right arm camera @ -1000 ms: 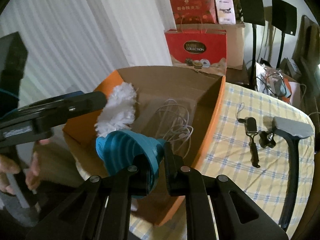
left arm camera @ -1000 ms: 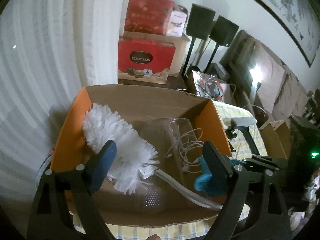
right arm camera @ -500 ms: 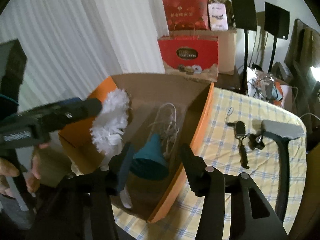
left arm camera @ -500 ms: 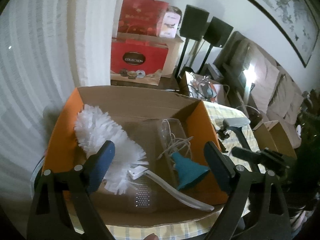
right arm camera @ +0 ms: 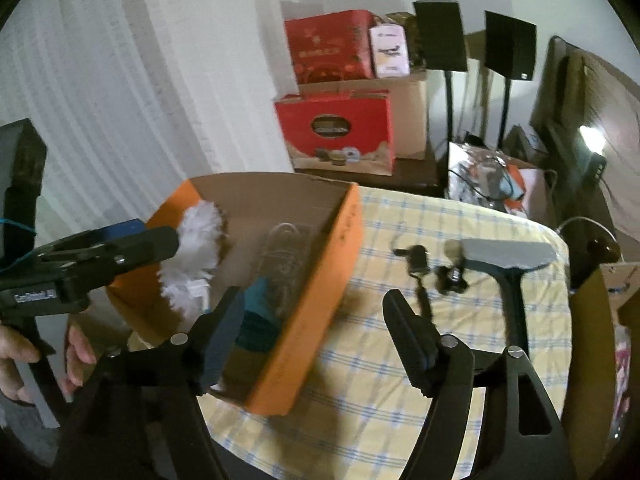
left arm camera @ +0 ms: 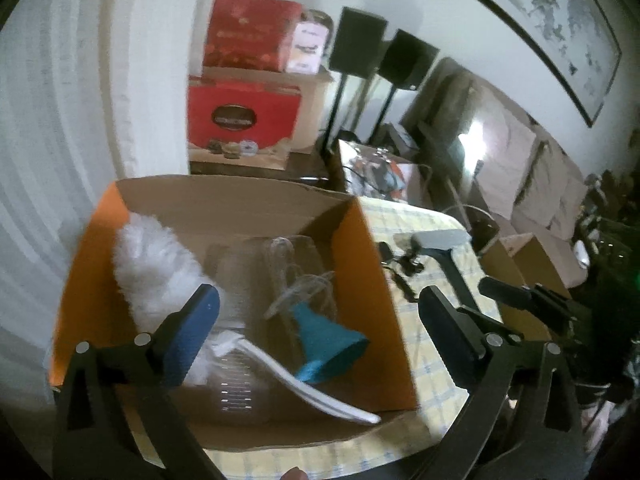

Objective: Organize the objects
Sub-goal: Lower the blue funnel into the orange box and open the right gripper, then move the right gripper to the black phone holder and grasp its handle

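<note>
An open cardboard box (left arm camera: 352, 240) (right arm camera: 320, 280) with orange flaps stands on the checked tablecloth. In it lie a white fluffy duster (left arm camera: 156, 268) (right arm camera: 196, 252), a teal funnel (left arm camera: 324, 344) (right arm camera: 256, 308) on its side, a tangle of white cable (left arm camera: 300, 280) and a clear plastic container (left arm camera: 236, 392). My left gripper (left arm camera: 318, 312) (right arm camera: 152, 236) hovers over the box, its jaws opening, empty. My right gripper (right arm camera: 316, 304) hangs above the box's right wall with its jaws opening, nothing between the pads.
On the cloth (right arm camera: 380, 400) right of the box lie a grey-headed squeegee (right arm camera: 508, 256) and two small black gadgets (right arm camera: 416, 260). A hand (right arm camera: 76, 352) holds the left gripper's handle. Red gift boxes (right arm camera: 332, 128), speakers and a sofa stand behind the table.
My right gripper has opened and let go of the teal funnel, which now lies in the box. That gripper has drawn back and up to the right. The left jaws widened a little.
</note>
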{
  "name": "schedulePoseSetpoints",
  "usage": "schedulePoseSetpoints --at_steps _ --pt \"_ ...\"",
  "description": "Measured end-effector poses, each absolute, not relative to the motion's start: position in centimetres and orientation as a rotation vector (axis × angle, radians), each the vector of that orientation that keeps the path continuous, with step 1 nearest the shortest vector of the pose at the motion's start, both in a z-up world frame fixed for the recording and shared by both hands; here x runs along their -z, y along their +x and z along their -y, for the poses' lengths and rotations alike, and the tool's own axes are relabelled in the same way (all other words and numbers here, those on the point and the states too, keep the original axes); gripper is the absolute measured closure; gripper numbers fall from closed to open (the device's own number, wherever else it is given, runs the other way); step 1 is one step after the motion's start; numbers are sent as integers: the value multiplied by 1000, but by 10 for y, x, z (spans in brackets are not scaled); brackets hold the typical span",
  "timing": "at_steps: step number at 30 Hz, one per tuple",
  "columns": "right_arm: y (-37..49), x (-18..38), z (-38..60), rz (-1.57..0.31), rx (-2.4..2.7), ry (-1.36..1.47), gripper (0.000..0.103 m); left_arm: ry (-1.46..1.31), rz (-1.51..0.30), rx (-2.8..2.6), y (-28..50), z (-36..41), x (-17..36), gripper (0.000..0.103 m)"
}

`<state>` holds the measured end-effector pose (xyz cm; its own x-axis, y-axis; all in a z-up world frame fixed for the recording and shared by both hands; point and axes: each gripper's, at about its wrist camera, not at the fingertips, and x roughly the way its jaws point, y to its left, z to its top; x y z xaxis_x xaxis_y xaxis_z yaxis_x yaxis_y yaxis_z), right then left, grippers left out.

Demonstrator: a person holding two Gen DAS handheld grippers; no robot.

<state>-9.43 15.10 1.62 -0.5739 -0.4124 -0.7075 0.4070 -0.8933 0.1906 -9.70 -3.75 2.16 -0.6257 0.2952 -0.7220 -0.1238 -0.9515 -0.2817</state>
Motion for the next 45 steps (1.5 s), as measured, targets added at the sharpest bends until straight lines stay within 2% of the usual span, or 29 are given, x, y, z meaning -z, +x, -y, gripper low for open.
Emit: schedulePoseSetpoints --at_steps 17,25,29,36,40,42,45 --pt "-101 -10 -232 77 2566 1146 27 -1216 196 -2523 -125 -46 -22 1" --pt "-111 11 -246 63 2576 1202 28 -1262 189 -2516 -147 -62 -12 1" --pt "-122 27 -245 47 2566 1226 33 -1291 133 -2514 -158 -73 -4 1" --pt "-143 58 -224 -3 2506 1242 52 -1338 122 -2526 -176 -78 8 2" --pt "-157 74 -215 -13 2481 1257 57 -1342 133 -2537 -182 -72 10 2" --pt "-164 81 -210 -34 2481 1267 63 -1340 138 -2542 -184 -70 9 2" --pt "-172 90 -204 -66 2478 1277 65 -1335 151 -2538 -186 -65 9 2"
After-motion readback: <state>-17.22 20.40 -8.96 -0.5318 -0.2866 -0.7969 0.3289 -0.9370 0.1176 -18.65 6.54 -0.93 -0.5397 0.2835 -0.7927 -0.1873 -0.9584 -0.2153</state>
